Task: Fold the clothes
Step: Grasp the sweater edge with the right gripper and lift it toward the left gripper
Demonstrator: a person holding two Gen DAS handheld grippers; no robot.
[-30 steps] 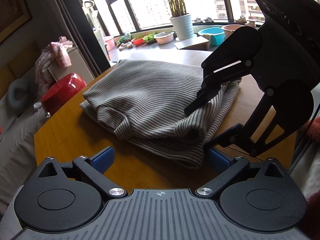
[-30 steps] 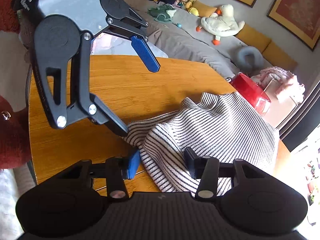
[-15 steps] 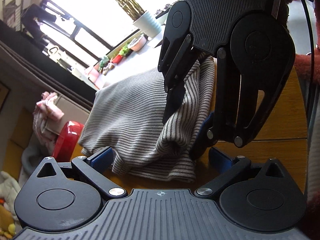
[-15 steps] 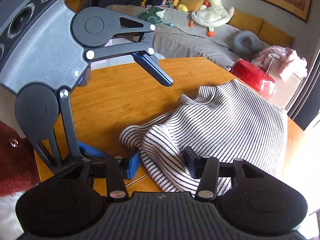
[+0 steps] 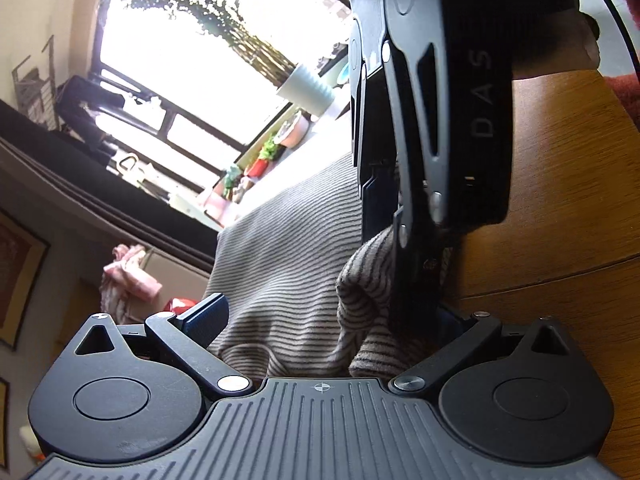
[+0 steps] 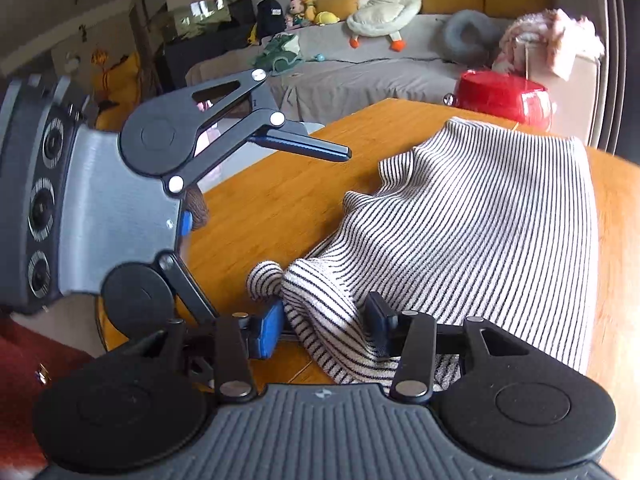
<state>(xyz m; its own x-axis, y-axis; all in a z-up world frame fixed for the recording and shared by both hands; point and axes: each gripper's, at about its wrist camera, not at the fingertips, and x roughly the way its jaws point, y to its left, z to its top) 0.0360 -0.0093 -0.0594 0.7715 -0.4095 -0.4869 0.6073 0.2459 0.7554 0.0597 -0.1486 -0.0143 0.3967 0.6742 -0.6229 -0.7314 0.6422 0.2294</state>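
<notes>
Daylight floods in through the window (image 5: 168, 80) in the left wrist view and blows it out to white, so the plant (image 5: 224, 24) in front of it loses its edges to glare and the near black hardware reads almost as silhouette. The right wrist view is evenly lit, with soft sheen on the wooden counter (image 6: 280, 200) and gentle shadows under the striped cloth (image 6: 480, 220). Both views bend strongly at the edges; the red tub (image 6: 500, 96) is slightly smeared.

Place: a home living room
Upper frame: grey sofa (image 6: 360, 76) with plush duck (image 6: 384, 8), framed pictures
Window side: potted plant (image 5: 306, 90) on the sill
</notes>
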